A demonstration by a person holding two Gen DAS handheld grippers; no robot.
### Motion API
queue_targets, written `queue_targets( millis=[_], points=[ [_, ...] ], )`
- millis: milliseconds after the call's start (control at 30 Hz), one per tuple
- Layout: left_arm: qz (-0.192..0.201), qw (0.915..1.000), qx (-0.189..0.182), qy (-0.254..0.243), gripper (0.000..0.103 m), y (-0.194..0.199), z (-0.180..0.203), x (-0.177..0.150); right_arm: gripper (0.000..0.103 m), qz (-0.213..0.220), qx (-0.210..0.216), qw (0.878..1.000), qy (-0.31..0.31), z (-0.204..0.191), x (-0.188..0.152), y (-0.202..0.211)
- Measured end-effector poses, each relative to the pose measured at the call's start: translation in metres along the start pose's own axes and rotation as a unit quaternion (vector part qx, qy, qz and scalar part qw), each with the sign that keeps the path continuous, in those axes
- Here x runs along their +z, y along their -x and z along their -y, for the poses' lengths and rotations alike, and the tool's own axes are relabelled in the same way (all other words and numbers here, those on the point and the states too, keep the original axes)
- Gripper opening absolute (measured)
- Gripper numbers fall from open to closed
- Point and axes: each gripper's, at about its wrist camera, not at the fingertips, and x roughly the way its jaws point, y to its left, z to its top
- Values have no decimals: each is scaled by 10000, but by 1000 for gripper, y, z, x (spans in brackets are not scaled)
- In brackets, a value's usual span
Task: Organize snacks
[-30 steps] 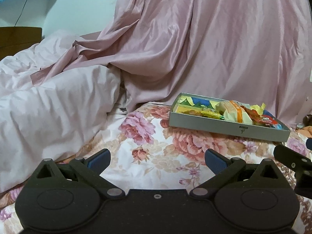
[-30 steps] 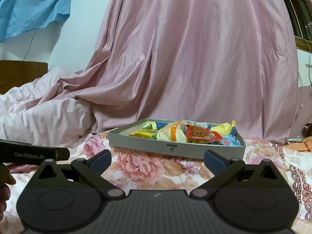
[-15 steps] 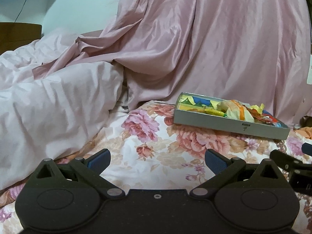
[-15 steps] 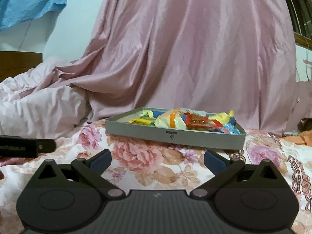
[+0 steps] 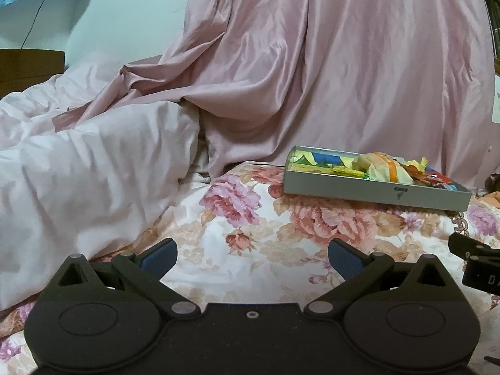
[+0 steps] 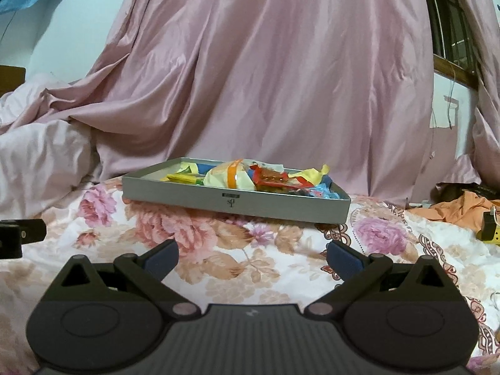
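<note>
One grey tray (image 6: 234,201) sits on the flowered bed sheet (image 6: 250,250), in front of the pink curtain (image 6: 265,78), holding a heap of snack packets (image 6: 237,178) too jumbled to count. Both tools, left tool (image 5: 251,257) and right tool (image 6: 251,257), hover short of the tray, jaws spread wide and empty.

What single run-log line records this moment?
left gripper: open, empty | right gripper: open, empty | snacks: piled in grey tray | tray: on floral bedspread, untouched
</note>
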Motion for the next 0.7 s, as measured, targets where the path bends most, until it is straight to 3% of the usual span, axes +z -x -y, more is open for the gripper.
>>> queue_targets(
  millis=[300, 700],
  points=[
    [89, 9998, -149, 50, 102, -2, 1, -3, 103, 68, -31, 9999, -98, 0, 0, 3],
    [-186, 9998, -92, 66, 102, -12, -5, -11, 103, 3, -150, 9997, 191, -10, -4, 2]
  ],
)
